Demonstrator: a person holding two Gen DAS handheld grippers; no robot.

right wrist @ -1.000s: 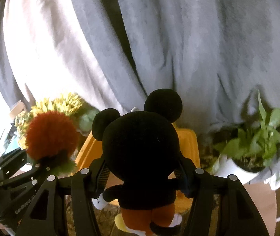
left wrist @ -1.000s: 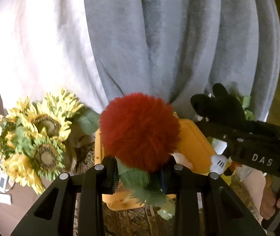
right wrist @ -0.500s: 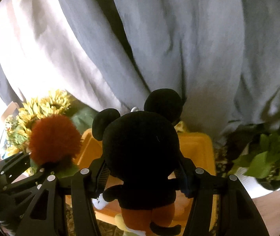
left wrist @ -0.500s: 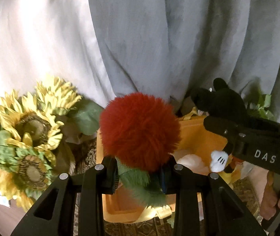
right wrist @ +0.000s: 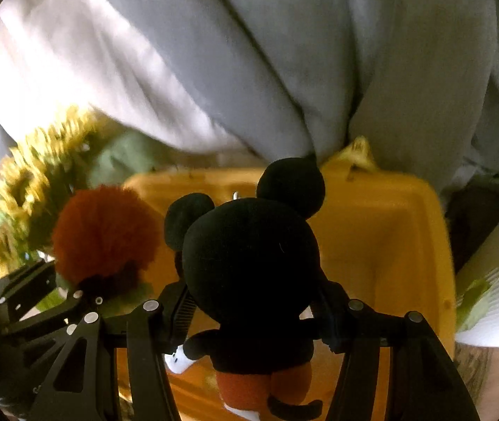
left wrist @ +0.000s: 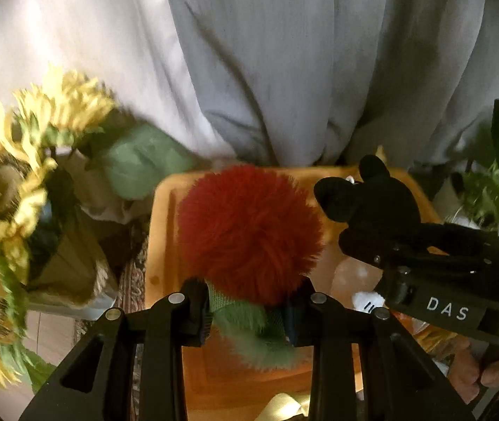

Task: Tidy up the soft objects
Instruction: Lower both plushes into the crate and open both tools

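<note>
My left gripper [left wrist: 247,307] is shut on a plush flower with a fluffy red head [left wrist: 249,229] and green stem, held over the left half of an orange bin [left wrist: 160,242]. My right gripper [right wrist: 253,312] is shut on a black mouse plush [right wrist: 249,263] with red shorts, held over the same bin [right wrist: 389,245]. The right gripper [left wrist: 361,242] and the mouse plush [left wrist: 368,200] show at the right of the left wrist view. The red plush flower [right wrist: 102,235] and the left gripper [right wrist: 88,298] show at the left of the right wrist view.
A bunch of artificial sunflowers [left wrist: 11,210] stands left of the bin. A potted green plant in a white pot [right wrist: 494,301] stands to its right. A grey curtain [left wrist: 284,70] hangs behind. A pale soft object [left wrist: 354,270] lies inside the bin.
Both grippers have moved forward and tilted down over the orange bin, still holding their plush toys. The bin now fills much more of both views.
</note>
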